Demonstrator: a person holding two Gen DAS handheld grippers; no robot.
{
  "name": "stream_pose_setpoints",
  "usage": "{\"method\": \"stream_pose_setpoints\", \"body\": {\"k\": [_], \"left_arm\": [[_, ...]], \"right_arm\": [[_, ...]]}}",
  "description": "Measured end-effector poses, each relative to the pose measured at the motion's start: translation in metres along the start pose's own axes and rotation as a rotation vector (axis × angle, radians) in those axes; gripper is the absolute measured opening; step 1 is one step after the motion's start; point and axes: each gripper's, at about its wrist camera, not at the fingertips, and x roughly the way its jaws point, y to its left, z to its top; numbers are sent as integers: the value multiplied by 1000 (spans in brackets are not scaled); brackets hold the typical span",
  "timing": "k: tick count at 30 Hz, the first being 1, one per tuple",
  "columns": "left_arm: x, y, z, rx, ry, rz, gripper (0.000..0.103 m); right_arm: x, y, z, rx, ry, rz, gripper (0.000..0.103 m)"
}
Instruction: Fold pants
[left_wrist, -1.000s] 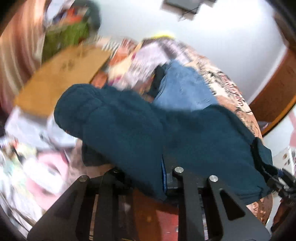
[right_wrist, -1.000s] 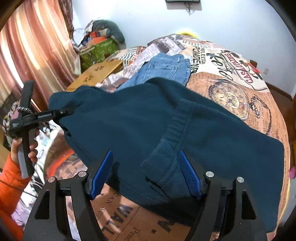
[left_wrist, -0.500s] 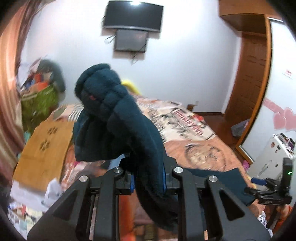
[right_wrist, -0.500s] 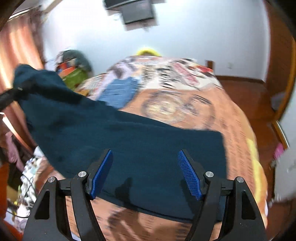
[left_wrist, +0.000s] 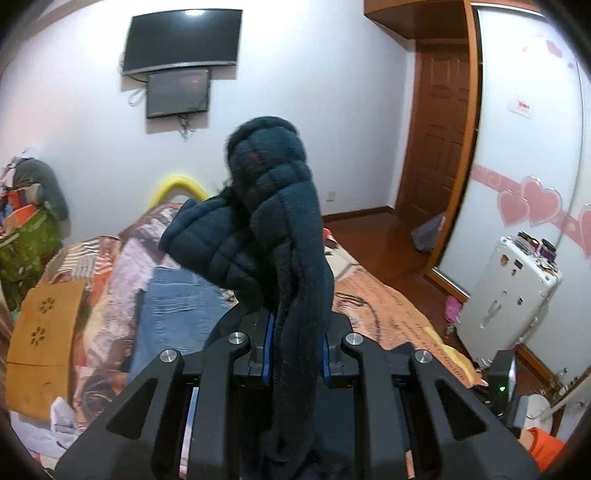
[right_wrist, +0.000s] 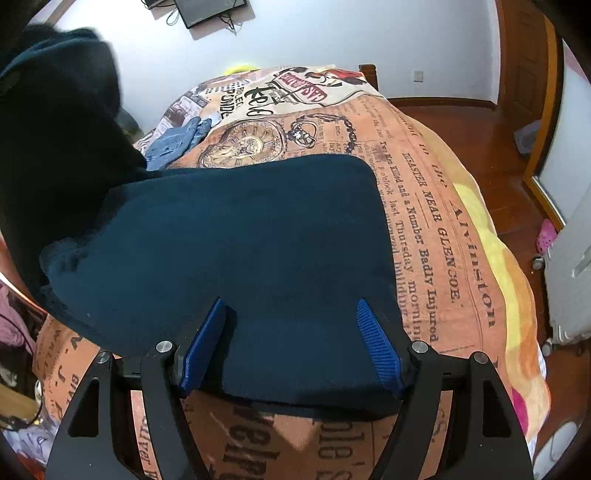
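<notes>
The dark teal fleece pants (right_wrist: 229, 236) lie partly spread on the bed. Their other end is bunched and lifted high in my left gripper (left_wrist: 293, 347), which is shut on the pants (left_wrist: 273, 206); the fabric hangs down between its blue pads. My right gripper (right_wrist: 291, 350) is open, its blue pads (right_wrist: 376, 350) hovering just over the near edge of the flat part of the pants, holding nothing. The raised end shows dark at the upper left of the right wrist view (right_wrist: 55, 110).
The bed has an orange newspaper-print cover (right_wrist: 443, 206). Blue jeans (left_wrist: 173, 314) lie further back on it. A tan cardboard piece (left_wrist: 40, 339) and clutter sit at the left. A white appliance (left_wrist: 509, 295) and a wooden door (left_wrist: 439, 133) are at the right.
My left gripper has lifted the pants' end up off the bed and keeps it raised. My right gripper has moved right along the pants to their flat near edge, still open.
</notes>
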Motion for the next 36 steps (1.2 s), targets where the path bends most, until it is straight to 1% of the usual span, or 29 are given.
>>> {"method": "stream_pose_setpoints", "body": {"k": [5, 12, 16, 22, 25, 28, 30, 32, 36], "left_arm": [[22, -36, -1, 30, 30, -62, 18], [46, -81, -11, 52, 97, -162, 18], [59, -109, -26, 88, 145, -206, 18], [85, -141, -66, 166, 276, -256, 18], [98, -151, -86, 192, 342, -276, 18], [106, -157, -104, 206, 398, -287, 18], [112, -160, -113, 206, 436, -290, 21], [116, -162, -120, 212, 465, -287, 24], [115, -166, -124, 234, 489, -269, 27]], "right_arm": [[1, -3, -2, 10, -11, 26, 72], [2, -5, -4, 27, -20, 52, 72], [0, -6, -4, 34, -25, 63, 72], [-19, -14, -8, 49, -33, 71, 70], [-32, -21, -14, 64, -43, 56, 70], [-42, -32, -22, 80, -42, 18, 70], [-47, -37, -27, 95, -39, 10, 70], [-51, -43, -32, 114, -37, 11, 70], [-56, -47, -40, 136, -39, 15, 70]]}}
